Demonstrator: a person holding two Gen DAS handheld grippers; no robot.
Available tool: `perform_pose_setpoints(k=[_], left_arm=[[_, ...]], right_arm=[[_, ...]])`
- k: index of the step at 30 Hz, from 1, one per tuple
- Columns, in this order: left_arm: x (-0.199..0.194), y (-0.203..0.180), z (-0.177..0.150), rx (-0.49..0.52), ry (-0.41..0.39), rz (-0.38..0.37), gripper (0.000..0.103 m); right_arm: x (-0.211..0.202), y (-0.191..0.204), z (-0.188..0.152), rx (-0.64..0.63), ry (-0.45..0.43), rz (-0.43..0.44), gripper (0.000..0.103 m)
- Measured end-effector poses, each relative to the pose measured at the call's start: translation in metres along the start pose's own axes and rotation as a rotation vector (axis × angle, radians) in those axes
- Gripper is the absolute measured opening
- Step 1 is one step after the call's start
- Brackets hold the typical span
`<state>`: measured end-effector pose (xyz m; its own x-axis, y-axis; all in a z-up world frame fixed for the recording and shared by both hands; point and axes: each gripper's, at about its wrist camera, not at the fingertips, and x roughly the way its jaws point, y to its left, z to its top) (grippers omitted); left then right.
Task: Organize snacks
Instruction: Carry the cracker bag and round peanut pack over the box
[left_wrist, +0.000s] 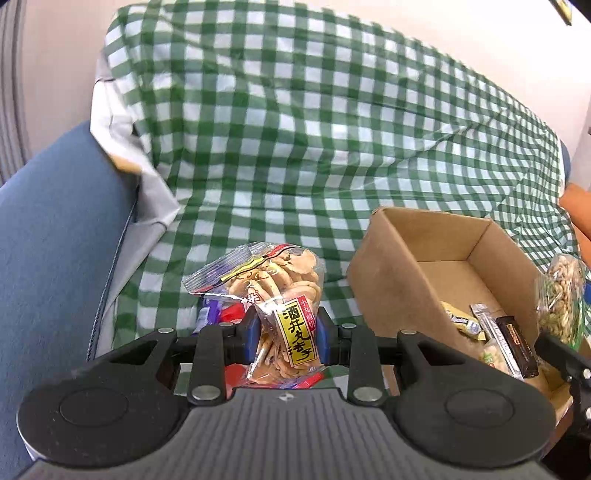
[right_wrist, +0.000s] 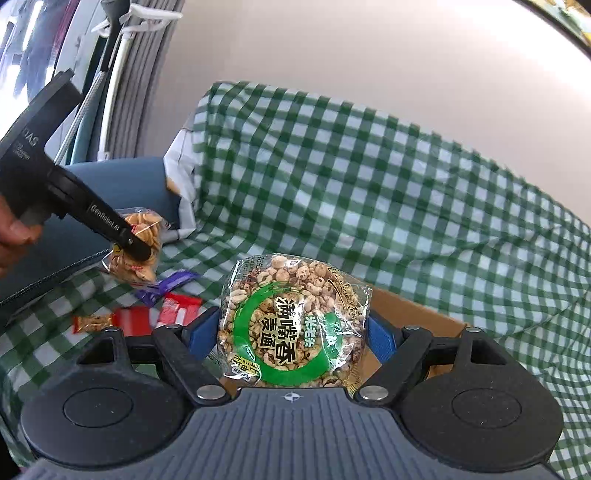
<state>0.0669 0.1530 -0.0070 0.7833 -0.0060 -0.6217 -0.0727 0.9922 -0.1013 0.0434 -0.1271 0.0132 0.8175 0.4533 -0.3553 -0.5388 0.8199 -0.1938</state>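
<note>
Left tool (left_wrist: 286, 334) clamps cracker bag (left_wrist: 275, 295), right tool (right_wrist: 291, 332) puffed-grain bag (right_wrist: 291, 321); I carry both over box (left_wrist: 406, 258), then release.

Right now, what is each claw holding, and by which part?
Left claw pinches the cracker bag across its lower half. Right claw grips the puffed grain bag by its two side edges.

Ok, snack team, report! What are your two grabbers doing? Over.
Left gripper shut on cracker bag. Right gripper shut on puffed-grain bag. Cardboard box open, nothing blocking.
</note>
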Motion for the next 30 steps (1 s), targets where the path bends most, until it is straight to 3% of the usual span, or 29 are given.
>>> perform_pose_setpoints(k=[9, 13, 17, 30], left_arm=[[-0.003, -0.016, 0.006, 0.014, -0.087, -0.026, 0.034], [0.004, -0.025, 0.006, 0.026, -0.068, -0.061, 0.033], [0.004, -0.039, 0.007, 0.057, -0.099, -0.076, 0.033], [-0.012, -0.078, 0.005, 0.089, -0.248, -0.142, 0.033]], right_arm=[[-0.004, -0.014, -0.011, 0.000, -0.006, -0.065, 0.083], [-0.009, -0.025, -0.014, 0.015, -0.016, -0.102, 0.083], [-0.009, -0.035, -0.016, 0.039, -0.012, -0.136, 0.083], [-0.007, -0.059, -0.020, 0.128, -0.017, -0.240, 0.083]])
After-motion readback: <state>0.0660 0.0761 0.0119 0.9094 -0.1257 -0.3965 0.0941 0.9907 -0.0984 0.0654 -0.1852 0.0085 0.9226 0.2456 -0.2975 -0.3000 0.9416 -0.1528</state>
